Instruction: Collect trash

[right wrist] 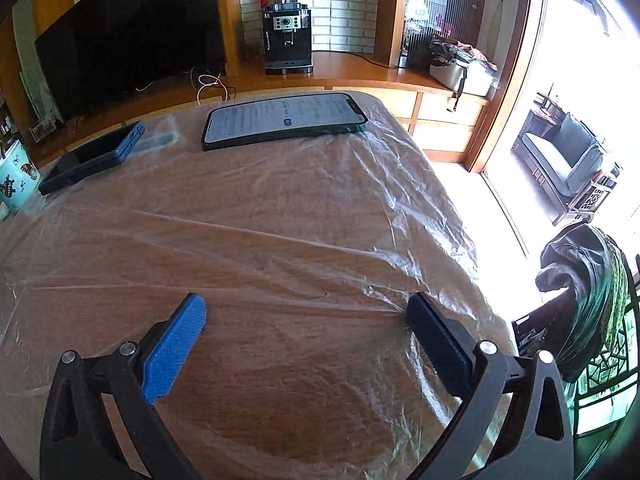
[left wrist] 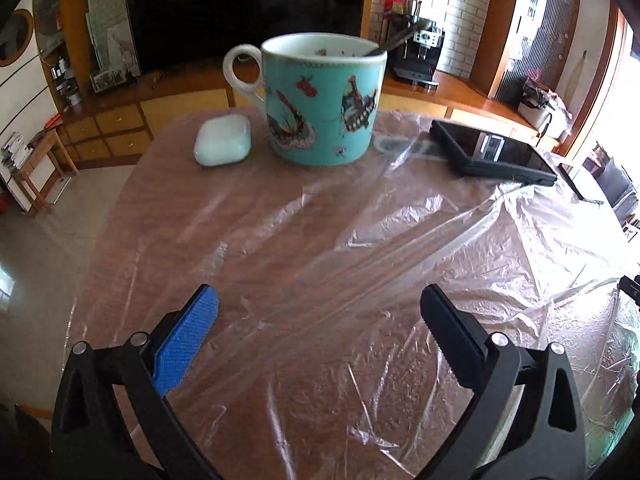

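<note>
Both your tools are spread wide and pinching nothing: the left tool [left wrist: 320,308] and the right tool [right wrist: 306,312] hover low over the near part of the plastic sheet [left wrist: 400,260], the likely trash, which lies crinkled across the desk [right wrist: 280,420]. Pinch a raised fold, not the flat film, and lift slowly, since things rest on it farther off. Count one mug [left wrist: 324,100], one white earbud case [left wrist: 223,141] left of it, one dark device [left wrist: 492,152] and one phone [right wrist: 284,120].

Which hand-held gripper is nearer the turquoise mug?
Left. The left hand-held gripper faces the mug straight ahead; from the right hand-held gripper, it sits far off at the left edge.
</note>
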`<state>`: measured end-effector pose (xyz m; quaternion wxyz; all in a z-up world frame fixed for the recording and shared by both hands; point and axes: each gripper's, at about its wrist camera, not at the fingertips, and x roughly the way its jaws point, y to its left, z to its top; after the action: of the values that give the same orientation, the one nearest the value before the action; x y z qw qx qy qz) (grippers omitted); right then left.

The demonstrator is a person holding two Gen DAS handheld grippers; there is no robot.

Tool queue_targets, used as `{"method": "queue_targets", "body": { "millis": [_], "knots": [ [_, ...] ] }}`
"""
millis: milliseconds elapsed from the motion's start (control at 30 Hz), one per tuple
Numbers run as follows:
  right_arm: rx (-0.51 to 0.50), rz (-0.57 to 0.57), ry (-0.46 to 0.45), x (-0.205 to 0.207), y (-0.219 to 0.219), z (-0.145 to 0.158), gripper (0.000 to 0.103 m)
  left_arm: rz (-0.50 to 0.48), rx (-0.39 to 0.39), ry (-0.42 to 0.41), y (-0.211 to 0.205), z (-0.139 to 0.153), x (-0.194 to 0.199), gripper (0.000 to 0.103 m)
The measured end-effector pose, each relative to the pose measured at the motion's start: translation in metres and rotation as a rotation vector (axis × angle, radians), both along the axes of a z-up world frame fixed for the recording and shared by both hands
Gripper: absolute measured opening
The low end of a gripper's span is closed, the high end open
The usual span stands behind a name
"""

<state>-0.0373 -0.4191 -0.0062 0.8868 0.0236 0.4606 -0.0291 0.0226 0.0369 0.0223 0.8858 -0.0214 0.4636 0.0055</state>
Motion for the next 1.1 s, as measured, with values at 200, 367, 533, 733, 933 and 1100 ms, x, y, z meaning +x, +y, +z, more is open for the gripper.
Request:
{"method": "queue_targets", "body": {
  "millis": [200,367,533,733,933,1100],
  "knots": [
    [-0.005,-0.003,0.001,-0.0001,0.0015,0.0006,0.099,0.007,0.035,0.016,-0.0025,-0.0018,-0.0004,0.102],
    [-0.005,-0.003,0.001,-0.0017,0.0018,0.0015,0.099,0.007,0.036,0.015,-0.0019,-0.0020,-0.0008,0.102],
    [-0.005,-0.002,0.001,-0.0015,0.0018,0.0014,0.099,0.007,0.036,0.015,-0.0019,-0.0019,-0.0010,0.102],
    [-0.005,-0.003,0.001,-0.0015,0.0023,0.0012,0.099,0.007,0.036,0.015,-0.0018,-0.0017,-0.0012,0.102],
    [-0.005,-0.003,0.001,-0.0015,0.0017,0.0014,0.099,0.007,0.036,0.015,-0.0019,-0.0017,-0.0012,0.102],
    [-0.005,-0.003,0.001,-0.0015,0.0016,0.0015,0.099,0.007,0.036,0.015,-0.0021,-0.0018,-0.0009,0.102]
  ]
}}
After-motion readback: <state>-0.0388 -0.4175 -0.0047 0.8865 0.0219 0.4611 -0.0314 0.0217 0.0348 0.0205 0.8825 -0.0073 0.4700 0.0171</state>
